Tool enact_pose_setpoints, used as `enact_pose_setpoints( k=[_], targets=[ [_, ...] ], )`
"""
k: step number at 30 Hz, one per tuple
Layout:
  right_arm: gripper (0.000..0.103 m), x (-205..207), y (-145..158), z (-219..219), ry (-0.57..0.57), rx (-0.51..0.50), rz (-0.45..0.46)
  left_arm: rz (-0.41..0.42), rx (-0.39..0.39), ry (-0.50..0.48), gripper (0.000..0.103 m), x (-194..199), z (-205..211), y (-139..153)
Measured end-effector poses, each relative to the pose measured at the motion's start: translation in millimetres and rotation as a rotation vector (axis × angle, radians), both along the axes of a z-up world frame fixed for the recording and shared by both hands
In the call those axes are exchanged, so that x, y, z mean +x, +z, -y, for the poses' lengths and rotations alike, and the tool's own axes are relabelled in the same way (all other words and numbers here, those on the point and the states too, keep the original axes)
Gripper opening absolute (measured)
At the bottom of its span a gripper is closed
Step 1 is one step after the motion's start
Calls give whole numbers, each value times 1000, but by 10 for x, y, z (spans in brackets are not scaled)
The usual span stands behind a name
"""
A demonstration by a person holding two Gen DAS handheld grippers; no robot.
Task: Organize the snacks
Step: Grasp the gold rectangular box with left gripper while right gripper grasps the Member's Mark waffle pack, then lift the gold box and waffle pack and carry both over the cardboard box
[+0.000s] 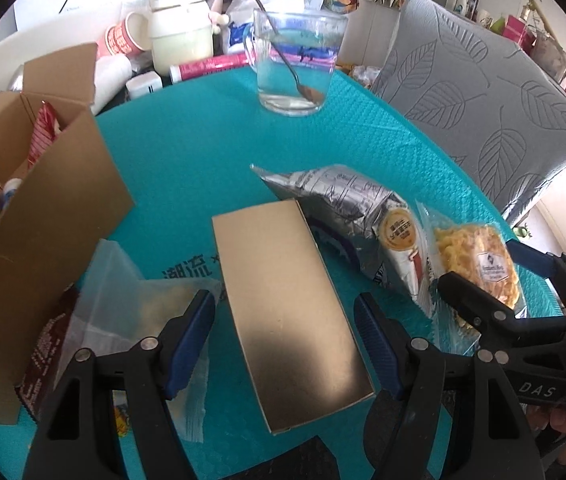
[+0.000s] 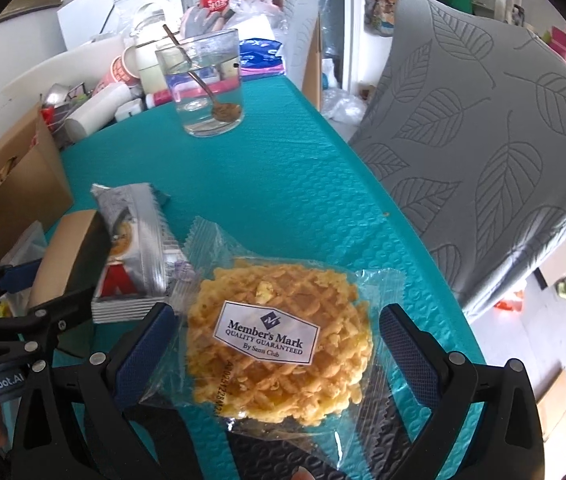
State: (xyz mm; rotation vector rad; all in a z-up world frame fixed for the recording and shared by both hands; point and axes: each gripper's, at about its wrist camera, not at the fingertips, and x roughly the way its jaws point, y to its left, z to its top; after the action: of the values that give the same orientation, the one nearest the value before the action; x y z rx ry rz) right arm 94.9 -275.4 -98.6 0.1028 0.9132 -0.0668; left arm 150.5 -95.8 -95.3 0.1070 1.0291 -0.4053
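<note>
While both grippers hang low over the teal tabletop [image 1: 187, 152], neither grips anything. The left gripper [image 1: 285, 340] stands open with a tan box [image 1: 289, 312] lying flat between its blue pads, a gap showing on either side. The right gripper [image 2: 277, 354] is open too, straddling a waffle packet [image 2: 279, 344] in clear wrap without pressing it.

In the left view, a silver snack bag [image 1: 347, 208] lies at 1 o'clock from the box, just beside it — its near end reaches the waffle packet's wrap, at 3 o'clock. The right gripper's black arm crosses over that packet from the right edge. At 9 o'clock stands an open cardboard carton [image 1: 43, 216] with a few wrapped snacks upright inside; a clear plastic bag [image 1: 123, 312] and a dark red packet [image 1: 49, 356] lie against its foot, partly under the left finger.

At 12 o'clock, well apart, a glass [image 1: 295, 64] holds a spoon [image 1: 283, 60] and some water. Behind it the tabletop's far edge is crowded: a white jug [image 1: 181, 28], a red paper cup [image 1: 123, 38], a pink tube [image 1: 211, 66], bags. A grey leaf-patterned chair back [image 1: 483, 92] rises at 2 o'clock, close along the tabletop's edge.
</note>
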Motion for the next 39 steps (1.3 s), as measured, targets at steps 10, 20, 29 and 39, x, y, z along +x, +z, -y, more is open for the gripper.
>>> enact_pose_setpoints(
  k=[10,20,29,39],
  targets=[
    [103,42,-39,8,-17,-6,-8,39,15,3,68,-26,19,-19],
    [103,2,-71,111,-28,37,-2,43,33,-19,43,-77,28,-16],
    [92,-92,-37,67,48,29,-12,39,35,-33,43,-227,31,6],
    [88,-467,-16,10,136,65,-18,11,35,-57,43,-565,-59,8]
  ],
)
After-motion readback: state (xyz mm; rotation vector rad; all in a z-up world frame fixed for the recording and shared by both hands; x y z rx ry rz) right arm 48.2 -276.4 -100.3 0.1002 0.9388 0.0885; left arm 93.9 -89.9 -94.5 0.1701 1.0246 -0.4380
